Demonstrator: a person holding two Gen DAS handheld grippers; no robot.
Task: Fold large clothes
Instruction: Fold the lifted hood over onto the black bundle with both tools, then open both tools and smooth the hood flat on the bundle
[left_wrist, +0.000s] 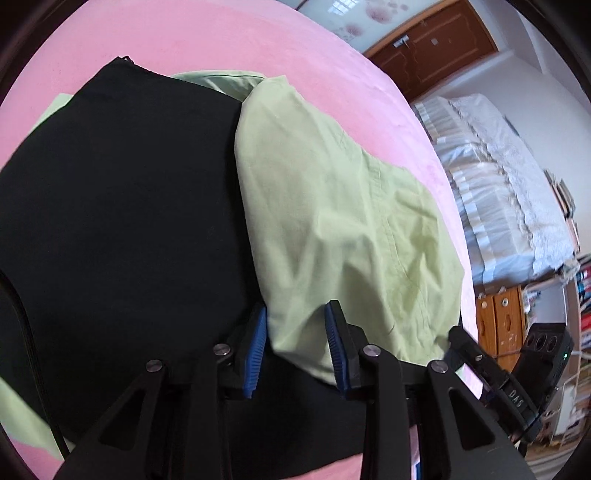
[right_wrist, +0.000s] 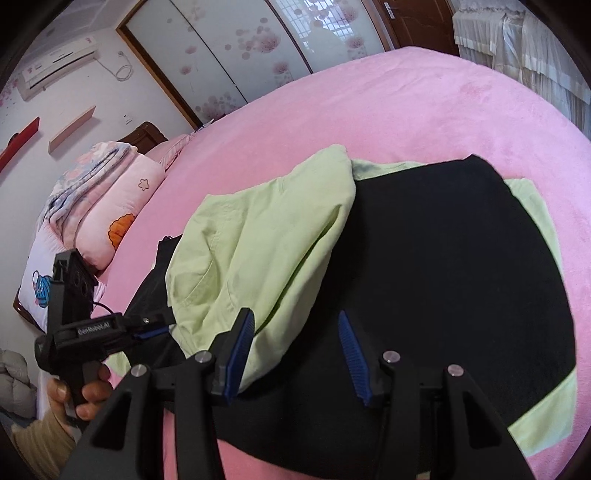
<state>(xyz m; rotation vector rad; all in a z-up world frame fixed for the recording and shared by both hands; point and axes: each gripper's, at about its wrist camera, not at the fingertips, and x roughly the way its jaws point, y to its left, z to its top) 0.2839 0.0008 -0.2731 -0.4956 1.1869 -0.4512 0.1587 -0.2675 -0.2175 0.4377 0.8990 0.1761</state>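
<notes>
1. The light green garment (left_wrist: 332, 206) lies rumpled on top of a flat black board (left_wrist: 122, 206), and both sit on the pink bed cover (left_wrist: 229, 37). More green cloth shows flat under the board, peeking out at its edges.
2. In the left wrist view the green bundle runs from 11 o'clock, far, down to 6 o'clock, its near hem dropping right between the blue pads. In the right wrist view (right_wrist: 258, 236) the same fold stretches from 1 o'clock down to 7 o'clock, and its near edge sits against the left pad only.
3. Left gripper (left_wrist: 295, 325): jaws held apart, green cloth lying in the gap; I can't tell whether the pads pinch it.
4. Right gripper (right_wrist: 295, 328): jaws wide, nothing clamped, black board showing through the gap.
5. Judgement: the left gripper is the nearer one to the hem, so a grab there looks like the next call.
6. Materials: thin creased cotton-like fabric with stitched seams, matte rigid-looking board, fuzzy plush cover.
7. Outward: folded quilts and pillows (right_wrist: 92, 199) at 9 o'clock in the right wrist view, and a white frilled bedspread (left_wrist: 498, 177) at 3 o'clock in the left.
</notes>
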